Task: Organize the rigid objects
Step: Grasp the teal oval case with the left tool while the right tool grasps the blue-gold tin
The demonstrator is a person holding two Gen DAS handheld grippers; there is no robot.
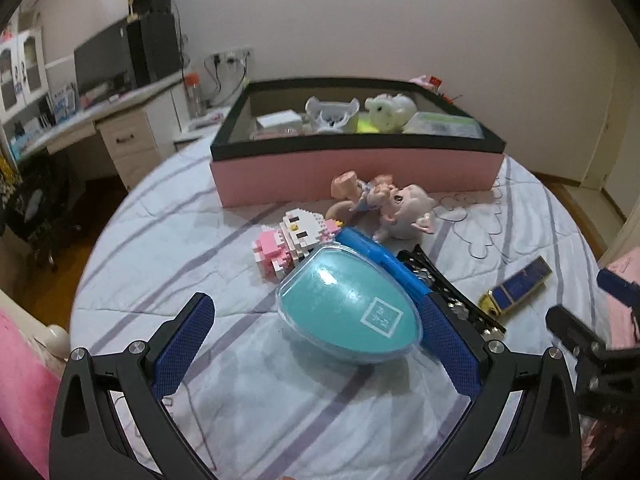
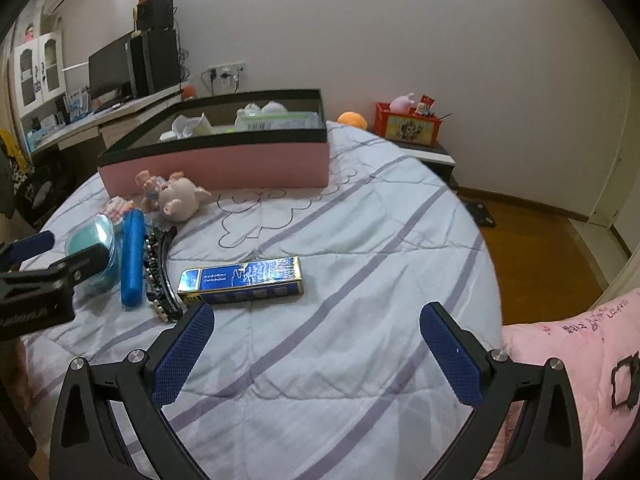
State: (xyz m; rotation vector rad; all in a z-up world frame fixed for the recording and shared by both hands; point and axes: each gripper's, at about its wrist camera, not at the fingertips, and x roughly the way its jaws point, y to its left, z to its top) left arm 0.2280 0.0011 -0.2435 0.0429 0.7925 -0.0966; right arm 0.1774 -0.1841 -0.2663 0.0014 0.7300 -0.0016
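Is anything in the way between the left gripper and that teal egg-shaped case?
Nothing visible. The left gripper is open with the teal case already lying between its fingers. The blue cylinder lies close along the case's far right side.

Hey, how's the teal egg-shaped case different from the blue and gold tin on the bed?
The teal egg-shaped case is rounded, with a clear shell; the blue and gold tin is a flat printed rectangle. The case sits between the open fingers of the left gripper; the tin lies ahead of the open right gripper, outside its fingers. Both rest on the striped bedspread, outside the pink box.
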